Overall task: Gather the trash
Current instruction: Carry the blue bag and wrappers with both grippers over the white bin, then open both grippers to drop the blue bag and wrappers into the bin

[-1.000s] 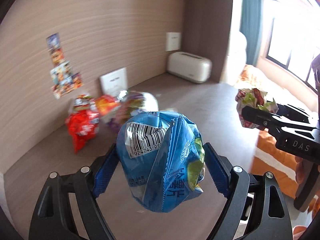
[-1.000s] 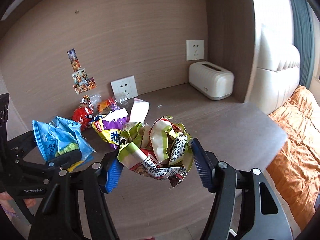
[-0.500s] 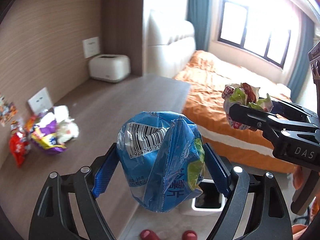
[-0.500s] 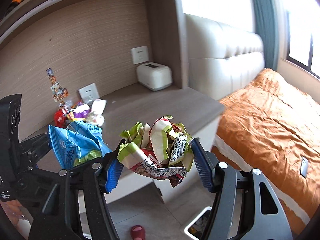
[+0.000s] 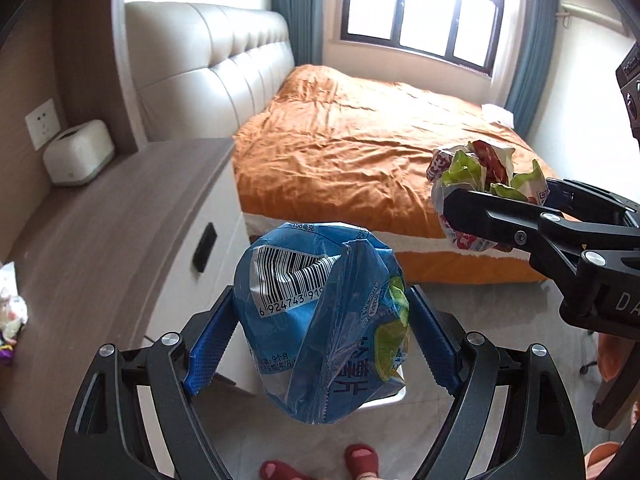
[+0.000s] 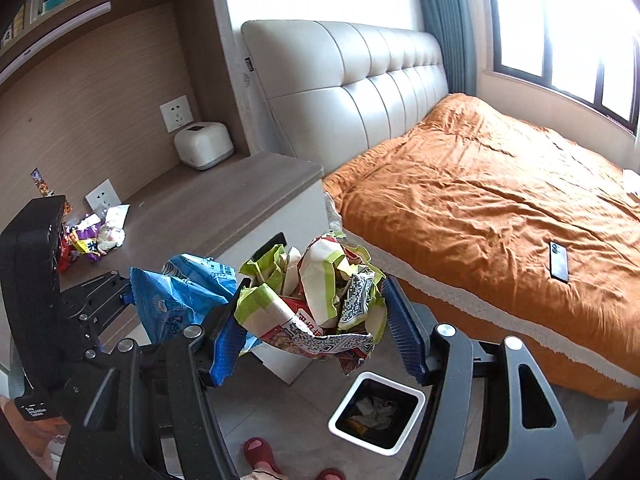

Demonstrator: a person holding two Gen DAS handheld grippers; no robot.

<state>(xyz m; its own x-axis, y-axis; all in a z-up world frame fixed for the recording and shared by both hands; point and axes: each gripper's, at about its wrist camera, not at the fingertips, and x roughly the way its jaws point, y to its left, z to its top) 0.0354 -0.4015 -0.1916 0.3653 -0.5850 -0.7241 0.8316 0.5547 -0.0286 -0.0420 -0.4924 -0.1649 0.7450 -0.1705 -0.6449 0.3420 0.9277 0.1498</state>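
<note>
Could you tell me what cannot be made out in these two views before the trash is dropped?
- Trash bin: in the left wrist view the blue chip bag hides nearly all of it.
- Bin contents, right wrist view: too small and dark to identify.
- Leftover wrappers on the desk: partly behind the left gripper in the right wrist view, cut off by the frame edge in the left.
- Crumpled wrapper in the right gripper: print too creased to read.

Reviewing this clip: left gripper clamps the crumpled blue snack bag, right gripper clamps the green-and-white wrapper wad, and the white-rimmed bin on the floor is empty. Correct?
Not quite: the white-rimmed square bin already holds crumpled scraps, as the right wrist view shows. The rest stands: the left gripper clamps the crumpled blue snack bag, and the right gripper clamps the green-and-white wrapper wad.
</note>
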